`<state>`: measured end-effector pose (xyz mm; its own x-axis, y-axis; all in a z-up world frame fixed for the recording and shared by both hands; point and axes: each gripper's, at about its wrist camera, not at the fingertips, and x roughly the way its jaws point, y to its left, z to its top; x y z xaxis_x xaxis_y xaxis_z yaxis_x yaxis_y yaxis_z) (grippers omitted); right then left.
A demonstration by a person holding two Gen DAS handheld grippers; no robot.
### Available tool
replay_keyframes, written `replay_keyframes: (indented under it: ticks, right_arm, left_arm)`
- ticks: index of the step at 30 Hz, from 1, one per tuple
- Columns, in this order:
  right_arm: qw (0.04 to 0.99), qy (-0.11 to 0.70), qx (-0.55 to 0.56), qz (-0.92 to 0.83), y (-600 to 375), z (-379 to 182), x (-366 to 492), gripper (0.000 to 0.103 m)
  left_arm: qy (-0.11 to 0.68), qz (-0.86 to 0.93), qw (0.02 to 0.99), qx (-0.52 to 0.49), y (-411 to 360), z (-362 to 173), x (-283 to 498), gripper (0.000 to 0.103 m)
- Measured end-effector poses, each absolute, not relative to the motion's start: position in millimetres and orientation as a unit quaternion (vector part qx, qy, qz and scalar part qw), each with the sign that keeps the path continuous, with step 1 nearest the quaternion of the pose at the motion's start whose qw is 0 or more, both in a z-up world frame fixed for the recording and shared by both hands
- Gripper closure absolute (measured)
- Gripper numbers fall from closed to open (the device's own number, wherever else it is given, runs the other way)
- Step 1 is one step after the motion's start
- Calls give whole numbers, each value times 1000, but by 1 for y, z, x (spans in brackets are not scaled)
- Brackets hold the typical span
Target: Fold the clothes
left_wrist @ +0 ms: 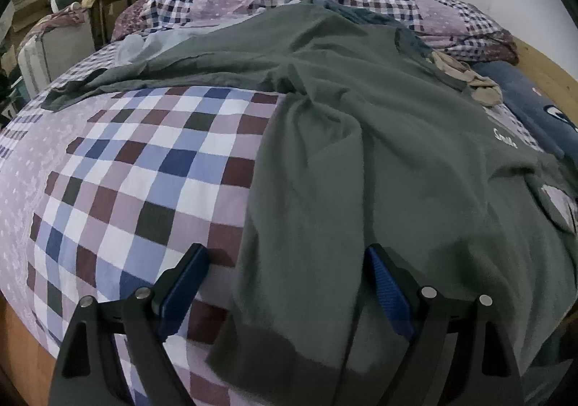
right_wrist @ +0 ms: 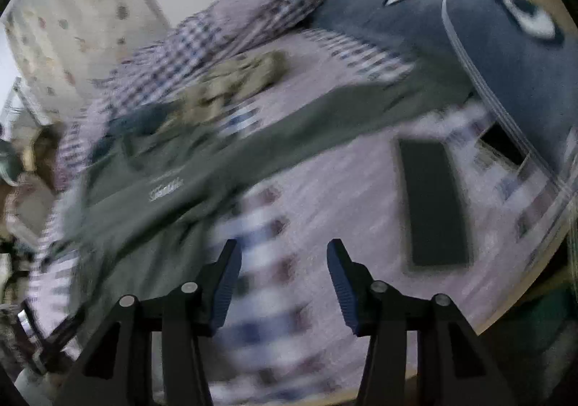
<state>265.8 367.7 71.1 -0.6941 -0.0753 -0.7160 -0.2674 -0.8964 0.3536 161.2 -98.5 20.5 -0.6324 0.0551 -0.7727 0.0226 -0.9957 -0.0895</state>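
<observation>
1. Ahead of your left gripper a grey-green long-sleeved top lies spread and wrinkled, hem nearest, between the parted fingers.
2. One sleeve stretches away leftward; small white lettering sits right of the chest.

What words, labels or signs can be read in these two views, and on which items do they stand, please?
Small white script on the green shirt: starts with what looks like "Sm" or "Gm"; the rest is too small to read.
The same script in the right wrist view: blurred, unreadable.
White marks on the navy cushion: graphics, no lettering legible.
No other text.
</observation>
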Motion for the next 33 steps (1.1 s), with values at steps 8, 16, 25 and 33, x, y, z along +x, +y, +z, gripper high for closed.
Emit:
replay_keyframes:
  ticks: [8,16,25,33]
  right_arm:
    - [-23,148,-416,897,300,41,291,50]
    - [-28,60,-471,880,269,18,284,102]
    - [54,302,-251,918,371,72,347,100]
    - [-8,308,-410,858,356,26,304,86]
  left_arm:
    - [-99,886,75,-446,-113,23,186,13]
    - [-244,841,186,-445,-134,28,194,92]
    - [-407,857,199,-246,-198,79,220,93]
    - [-452,822,26,-346,-217,32,197,22]
